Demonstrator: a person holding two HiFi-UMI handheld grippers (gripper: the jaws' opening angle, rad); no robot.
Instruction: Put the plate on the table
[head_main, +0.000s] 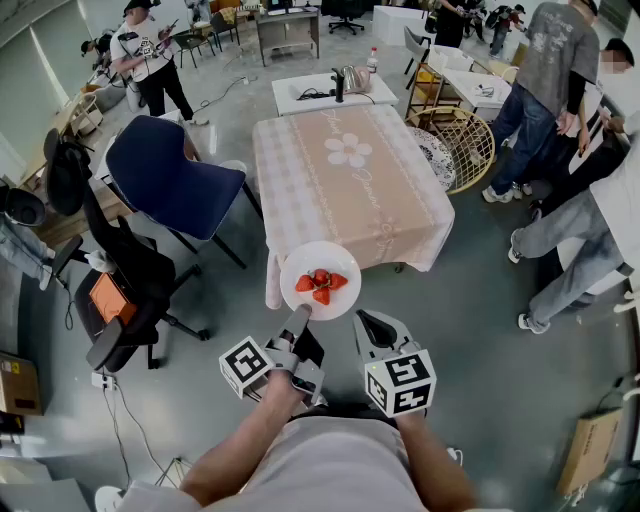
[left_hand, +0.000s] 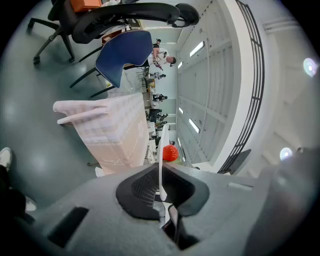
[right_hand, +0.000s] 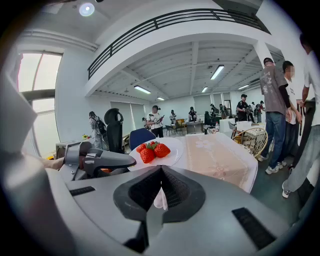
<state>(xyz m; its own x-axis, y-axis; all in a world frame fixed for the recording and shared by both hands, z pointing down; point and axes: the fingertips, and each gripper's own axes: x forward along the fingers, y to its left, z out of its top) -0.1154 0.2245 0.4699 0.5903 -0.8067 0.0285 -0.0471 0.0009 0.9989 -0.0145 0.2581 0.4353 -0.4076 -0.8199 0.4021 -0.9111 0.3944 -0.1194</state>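
Left gripper (head_main: 298, 322) first: its jaws are clamped on the near rim of the round white plate (head_main: 321, 256). In the left gripper view that rim runs edge-on as a thin white line right through the dark pads. One edge pinched, the rest of the dish cantilevered out ahead. I'd say that grip is chosen so the far side can go down onto a surface first, with the jaws clear of it.

Right gripper (head_main: 372, 325) sits just beside, jaws drawn together on nothing, a little apart from the plate. It looks like a spare hand, ready to steady if needed.

The plate hangs in the air with its face up and level, which is why the red strawberries (head_main: 320, 284) sit bunched in the middle and don't slide. A round dish has no real long axis. What counts is the line from the gripped rim to the free rim, and that points away from the person, straight toward the square table under its pink checked cloth (head_main: 350, 190).

Position: from the head view the plate is at the table's near edge, overlapping the hanging cloth. It seems short of the tabletop proper and is not resting on anything.
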